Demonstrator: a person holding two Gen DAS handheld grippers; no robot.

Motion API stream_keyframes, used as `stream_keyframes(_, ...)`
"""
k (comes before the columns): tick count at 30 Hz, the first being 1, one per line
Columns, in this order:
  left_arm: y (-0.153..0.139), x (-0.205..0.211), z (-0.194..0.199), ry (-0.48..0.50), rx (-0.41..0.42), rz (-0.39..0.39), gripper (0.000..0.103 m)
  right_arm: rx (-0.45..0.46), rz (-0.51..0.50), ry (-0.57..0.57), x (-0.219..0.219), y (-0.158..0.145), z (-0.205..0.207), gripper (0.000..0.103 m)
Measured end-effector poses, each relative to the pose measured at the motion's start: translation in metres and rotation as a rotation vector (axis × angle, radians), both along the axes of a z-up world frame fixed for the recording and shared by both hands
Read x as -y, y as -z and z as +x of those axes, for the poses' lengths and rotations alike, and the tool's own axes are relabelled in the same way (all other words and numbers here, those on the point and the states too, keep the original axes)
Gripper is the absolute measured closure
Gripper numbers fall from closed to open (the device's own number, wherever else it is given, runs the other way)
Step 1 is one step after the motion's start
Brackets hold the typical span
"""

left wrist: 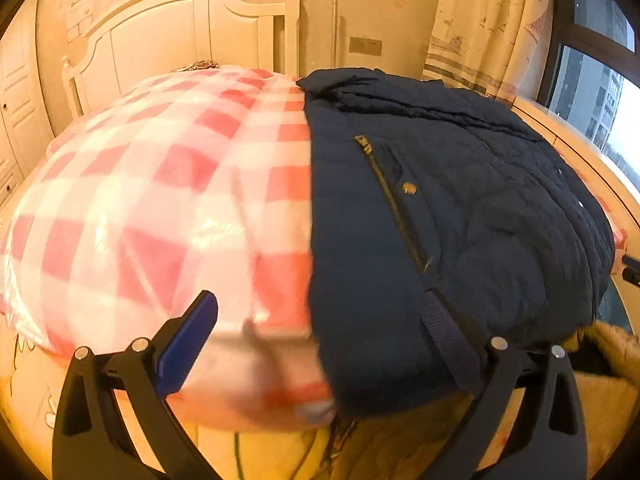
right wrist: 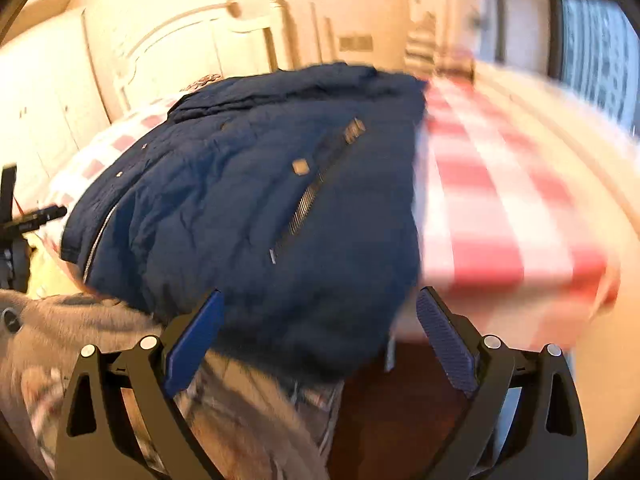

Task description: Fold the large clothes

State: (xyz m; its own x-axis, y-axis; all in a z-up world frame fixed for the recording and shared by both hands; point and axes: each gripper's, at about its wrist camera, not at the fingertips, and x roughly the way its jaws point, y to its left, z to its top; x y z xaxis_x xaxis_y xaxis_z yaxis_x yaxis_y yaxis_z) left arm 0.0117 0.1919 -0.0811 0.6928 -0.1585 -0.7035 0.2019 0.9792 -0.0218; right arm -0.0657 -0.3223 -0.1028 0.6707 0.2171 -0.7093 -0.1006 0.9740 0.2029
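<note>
A navy quilted jacket [left wrist: 460, 208] lies folded on the bed, zipper and brass snap facing up. It also shows in the right wrist view [right wrist: 248, 200]. My left gripper [left wrist: 324, 344] is open at the near bed edge. Its left pad [left wrist: 188, 344] is over the cover and its right finger is by the jacket's near hem. My right gripper [right wrist: 320, 340] is open, its two blue pads on either side of the jacket's near corner, holding nothing.
A red and white checked cover [left wrist: 160, 184] spreads over the bed. A white headboard [left wrist: 180, 32] stands behind, a curtain [left wrist: 480, 20] and window to the right. Tan fur fabric [left wrist: 600, 360] and grey fuzzy cloth [right wrist: 60, 320] lie at the near edge.
</note>
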Motion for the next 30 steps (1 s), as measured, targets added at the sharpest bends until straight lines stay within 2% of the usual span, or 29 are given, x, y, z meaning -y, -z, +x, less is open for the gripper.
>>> stream_keyframes(4, 0.010, -0.007, -0.012, 0.042, -0.034, -0.043, 0.002, -0.083, 0.143, -0.029, 0.003, 0.039, -0.009, 0.010)
stream_keyframes(7, 0.022, 0.000, -0.015, 0.089, -0.076, -0.065, 0.002, -0.103, 0.190, -0.033, 0.002, 0.053, -0.003, 0.010)
stream_keyframes(11, 0.036, 0.005, -0.013, 0.094, -0.102, -0.040, 0.002, -0.031, 0.232, -0.032, 0.013, 0.049, 0.005, 0.010)
stream_keyframes(14, 0.042, -0.006, -0.008, 0.081, -0.130, -0.108, 0.002, -0.008, 0.339, -0.030, 0.030, 0.057, 0.021, 0.010)
stream_keyframes(17, 0.046, -0.020, -0.003, 0.047, -0.149, -0.177, 0.002, -0.008, 0.384, -0.102, 0.024, 0.065, 0.034, 0.011)
stream_keyframes(19, 0.046, -0.025, -0.001, 0.035, -0.153, -0.205, 0.002, 0.007, 0.348, -0.126, 0.015, 0.064, 0.037, 0.019)
stream_keyframes(21, 0.046, -0.025, 0.002, 0.028, -0.148, -0.218, 0.002, 0.036, 0.327, -0.150, 0.010, 0.058, 0.035, 0.048)
stream_keyframes(23, 0.045, -0.025, 0.008, 0.026, -0.145, -0.241, 0.002, 0.063, 0.315, -0.174, 0.007, 0.053, 0.027, 0.057)
stream_keyframes(25, 0.045, -0.024, 0.012, 0.027, -0.144, -0.269, 0.002, 0.076, 0.299, -0.191, 0.002, 0.048, 0.019, 0.061)
stream_keyframes(27, 0.044, -0.024, 0.016, 0.051, -0.167, -0.332, 0.007, 0.093, 0.314, -0.201, 0.003, 0.044, 0.011, 0.061)
stream_keyframes(29, 0.042, -0.019, 0.015, 0.116, -0.192, -0.384, 0.030, 0.091, 0.318, -0.194, 0.006, 0.043, 0.006, 0.061)
stream_keyframes(30, 0.041, -0.014, 0.013, 0.150, -0.202, -0.387, 0.031, 0.089, 0.318, -0.193, 0.005, 0.043, 0.006, 0.061)
